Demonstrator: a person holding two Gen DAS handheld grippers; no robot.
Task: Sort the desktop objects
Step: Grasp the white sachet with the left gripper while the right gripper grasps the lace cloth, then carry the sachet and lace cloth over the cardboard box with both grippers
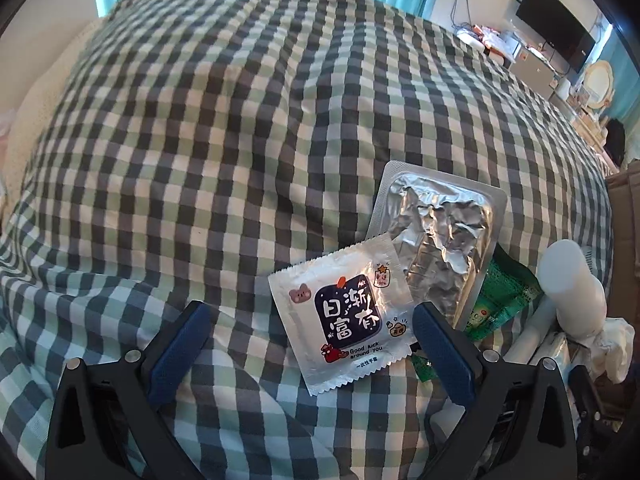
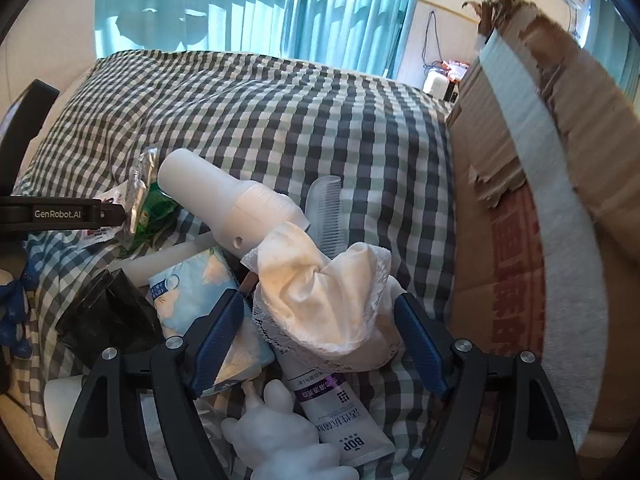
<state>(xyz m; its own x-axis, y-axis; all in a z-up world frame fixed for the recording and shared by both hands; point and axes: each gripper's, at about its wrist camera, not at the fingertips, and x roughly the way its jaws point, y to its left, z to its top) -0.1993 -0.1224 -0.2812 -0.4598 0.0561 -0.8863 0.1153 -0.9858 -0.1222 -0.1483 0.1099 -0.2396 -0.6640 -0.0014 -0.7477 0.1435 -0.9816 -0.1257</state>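
Now I'm bracketing the lace-edged cloth [image 2: 320,300], lower centre, with the right gripper [image 2: 320,340], fingers wide, untouching; the left gripper [image 1: 312,336], also wide, is nearing the glove sachet [image 1: 344,312].

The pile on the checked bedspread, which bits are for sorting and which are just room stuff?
For sorting: sachet, foil pack, green packet, white bottle, comb, lace cloth, tissue pack, tube, white figure, black box.

Just lying about: curtains, monitor, mirror, bedspread, cardboard box.
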